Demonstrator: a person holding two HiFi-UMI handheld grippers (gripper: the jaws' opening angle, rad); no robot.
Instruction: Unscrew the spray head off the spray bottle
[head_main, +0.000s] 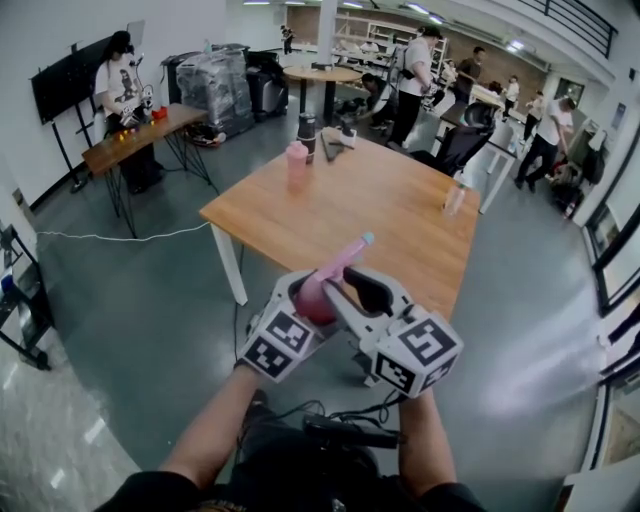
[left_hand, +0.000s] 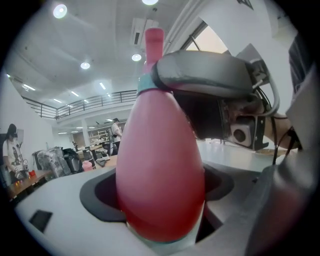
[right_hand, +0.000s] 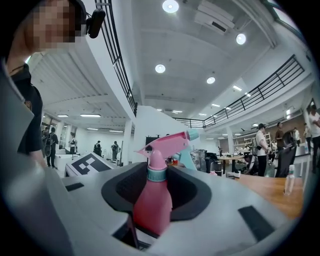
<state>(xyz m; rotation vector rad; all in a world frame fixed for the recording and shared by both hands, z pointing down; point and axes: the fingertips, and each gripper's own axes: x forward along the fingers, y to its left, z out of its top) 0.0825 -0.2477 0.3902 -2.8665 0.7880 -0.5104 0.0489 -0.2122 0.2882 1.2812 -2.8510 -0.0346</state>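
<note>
A pink spray bottle with a pink trigger head and a teal collar is held in the air in front of me, between both grippers. My left gripper is shut on the bottle's wide body, which fills the left gripper view. My right gripper stands open around the neck. In the right gripper view its dark pads flank the teal collar with gaps on both sides, below the trigger head. From the left gripper view, one grey jaw of the right gripper curves round the neck.
The wooden table lies just ahead and carries a pink bottle, a dark cup and a clear bottle. Grey floor is beneath the grippers. A second table stands at the far left, with people around the room's back.
</note>
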